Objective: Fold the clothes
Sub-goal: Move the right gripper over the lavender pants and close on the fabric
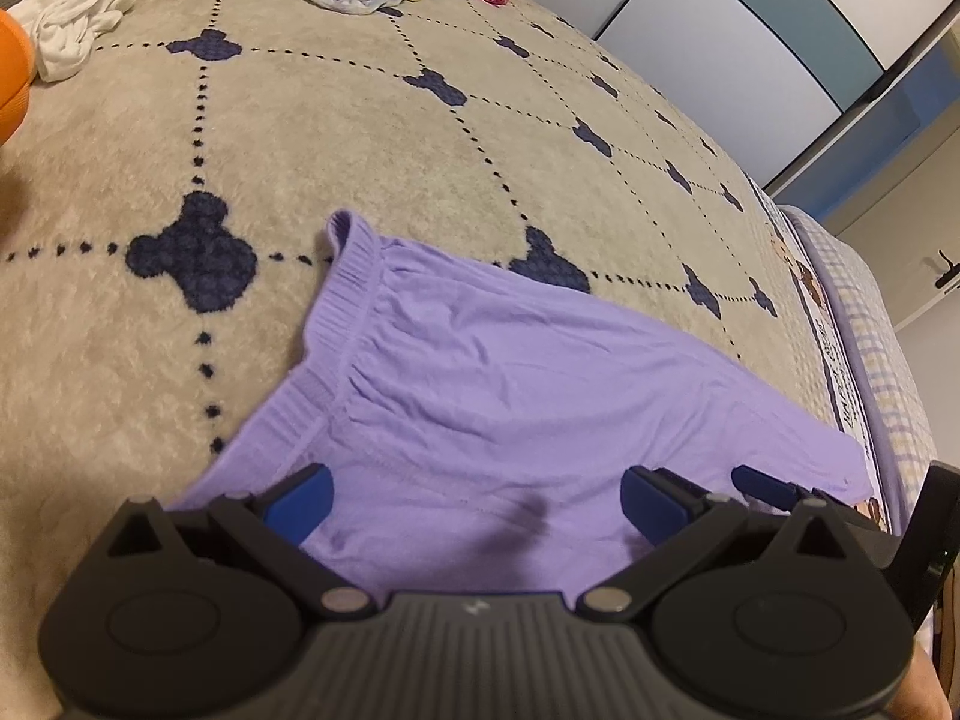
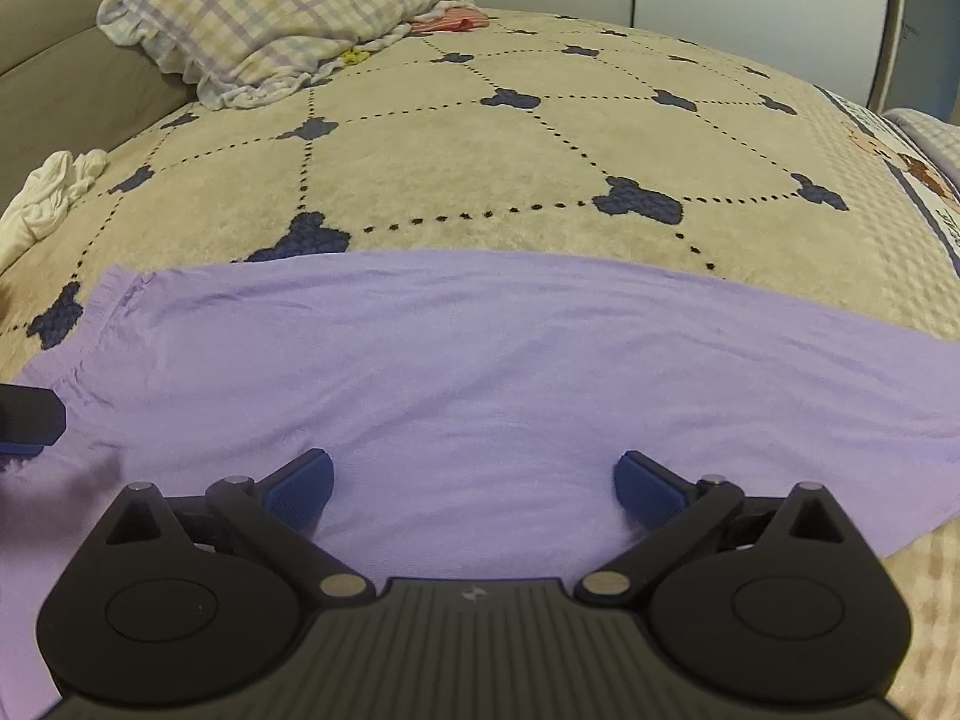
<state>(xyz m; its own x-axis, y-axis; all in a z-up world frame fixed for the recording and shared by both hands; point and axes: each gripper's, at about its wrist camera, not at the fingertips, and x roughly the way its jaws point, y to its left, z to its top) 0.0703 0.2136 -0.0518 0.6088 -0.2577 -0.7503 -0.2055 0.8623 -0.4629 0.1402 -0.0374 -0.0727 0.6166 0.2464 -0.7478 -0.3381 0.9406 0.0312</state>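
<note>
Two grippers, both spread wide, nothing between the blue pads. Left gripper hovers low over the purple garment near its ribbed waistband; right gripper hovers over the garment's middle. Contact with the cloth cannot be told. Garment: lies flat on the beige blanket with dark bear marks, long axis running left to right in the right wrist view, waistband end at left. White cloth and checked pillow lie well apart, further back.

purple garment: cut off at left edge | orange object: cropped, unidentifiable
</note>
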